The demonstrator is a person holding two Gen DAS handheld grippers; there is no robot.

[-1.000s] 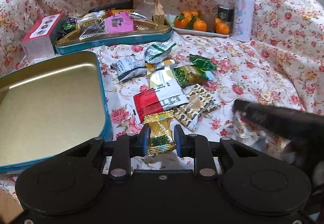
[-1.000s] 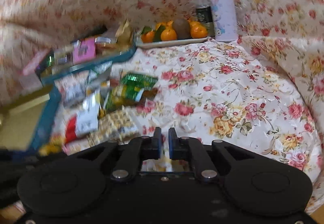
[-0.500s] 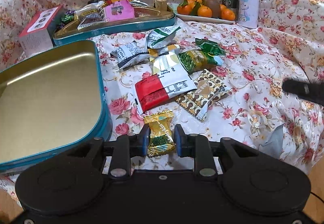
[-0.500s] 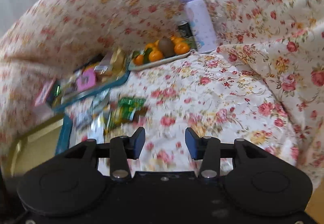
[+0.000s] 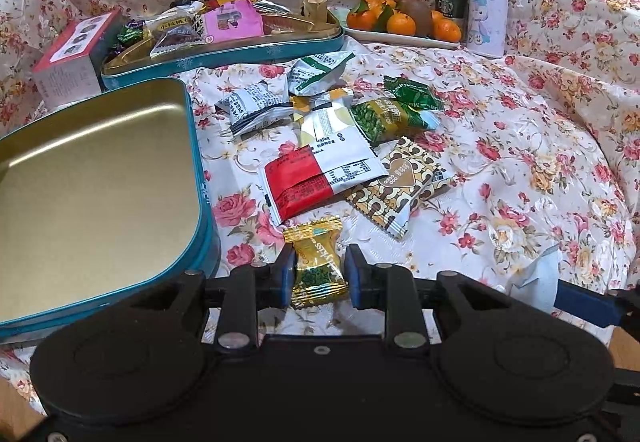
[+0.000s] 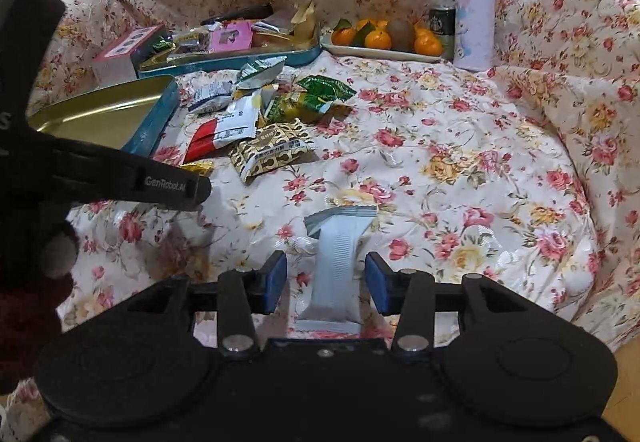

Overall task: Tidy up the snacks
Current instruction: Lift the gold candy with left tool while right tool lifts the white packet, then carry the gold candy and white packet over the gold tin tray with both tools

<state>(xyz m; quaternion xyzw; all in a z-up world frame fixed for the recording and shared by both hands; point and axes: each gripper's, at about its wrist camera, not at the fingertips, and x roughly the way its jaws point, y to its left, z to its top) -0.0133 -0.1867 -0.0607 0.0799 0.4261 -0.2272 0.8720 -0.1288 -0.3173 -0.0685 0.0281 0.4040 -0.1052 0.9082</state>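
Since a second ago the right gripper (image 6: 326, 284) has spread its fingers and swung down over a pale blue-grey foil snack packet (image 6: 338, 266) lying alone on the floral cloth, which now sits between the open fingers, untouched, so a second pick looks imminent. The left gripper (image 5: 318, 274) stays low beside the empty gold-lined teal tin (image 5: 120, 178), fingers closed on a gold-wrapped candy (image 5: 318, 262) at the near edge of the loose snack pile (image 5: 340, 138), and that candy probably goes into the tin next
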